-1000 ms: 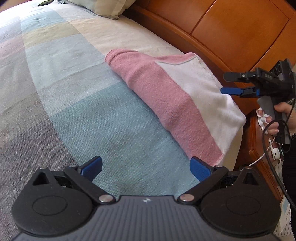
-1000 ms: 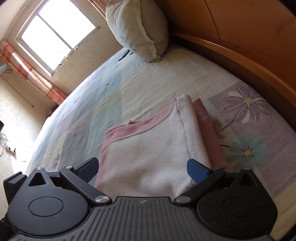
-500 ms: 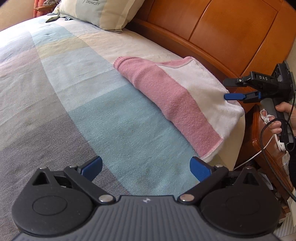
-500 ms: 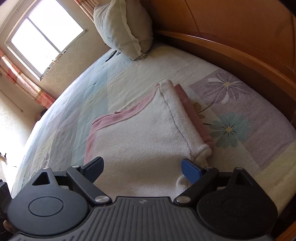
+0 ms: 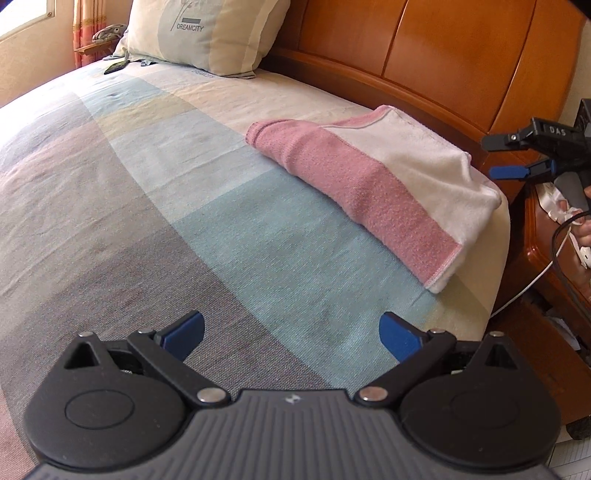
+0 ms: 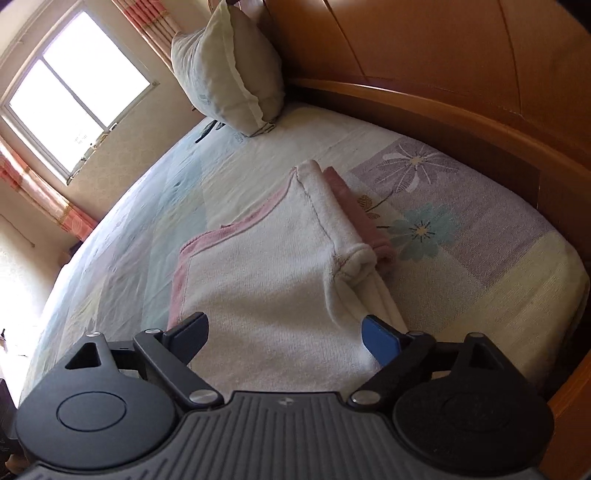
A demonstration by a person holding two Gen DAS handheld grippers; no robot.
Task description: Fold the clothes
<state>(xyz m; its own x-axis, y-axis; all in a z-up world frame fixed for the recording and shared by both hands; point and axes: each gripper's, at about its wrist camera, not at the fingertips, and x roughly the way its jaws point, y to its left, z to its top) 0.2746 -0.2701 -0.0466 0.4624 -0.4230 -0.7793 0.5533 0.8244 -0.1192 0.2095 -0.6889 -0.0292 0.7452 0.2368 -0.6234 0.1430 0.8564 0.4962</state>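
Note:
A folded pink and white towel (image 5: 369, 177) lies on the bed near the headboard, its white end at the mattress corner. My left gripper (image 5: 291, 332) hovers open over the striped bedspread (image 5: 166, 221), well short of the towel, with nothing between its fingers. My right gripper (image 6: 286, 334) is over the towel's (image 6: 266, 266) white near end with its jaws opening; the cloth lies under the gap and the pads do not press on it. The left wrist view shows the right gripper (image 5: 495, 157) side-on beside the bed corner, just off the towel.
A pillow (image 5: 207, 33) leans on the wooden headboard (image 5: 443, 55) at the far end. A wooden nightstand (image 5: 546, 251) with a white cable stands beside the bed corner. A dark flat object (image 5: 115, 67) lies near the pillow. A bright window (image 6: 74, 96) is on the far wall.
Both grippers have drawn back from the towel, which looks smaller and farther in each view. The left view has tilted up to show the pillow. The right jaws narrowed a little, then widened.

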